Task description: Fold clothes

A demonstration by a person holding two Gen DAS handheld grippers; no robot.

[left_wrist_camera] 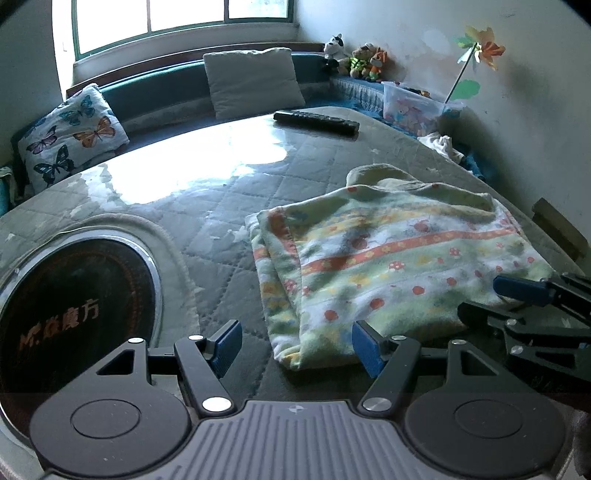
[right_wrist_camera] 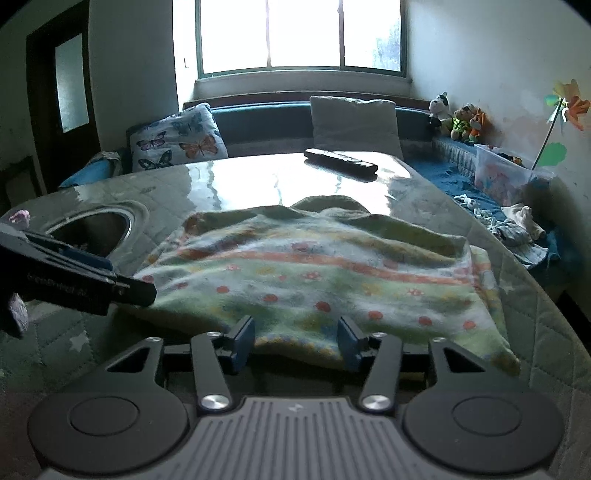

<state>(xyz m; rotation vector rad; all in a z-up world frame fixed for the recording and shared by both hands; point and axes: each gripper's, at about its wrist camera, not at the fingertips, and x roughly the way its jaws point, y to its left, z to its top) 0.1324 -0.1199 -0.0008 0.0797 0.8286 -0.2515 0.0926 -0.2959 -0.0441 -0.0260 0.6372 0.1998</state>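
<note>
Both tongs, left tongs (left_wrist_camera: 297, 345) and right tongs (right_wrist_camera: 297, 341), gape over the near hem of the folded green-and-orange patterned fleece garment (left_wrist_camera: 399, 266), gripping nothing

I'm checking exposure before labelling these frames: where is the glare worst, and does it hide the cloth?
Left wrist view: window glare washes out the tabletop behind the patterned cloth, which stays readable. Right wrist view: the window is blown out, its reflection whitens the table around the remote; edges curve from fisheye.

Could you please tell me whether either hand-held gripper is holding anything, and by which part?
Nothing is held: both the left hand-held gripper and right hand-held gripper stand open at the folded garment's near edge.
</note>
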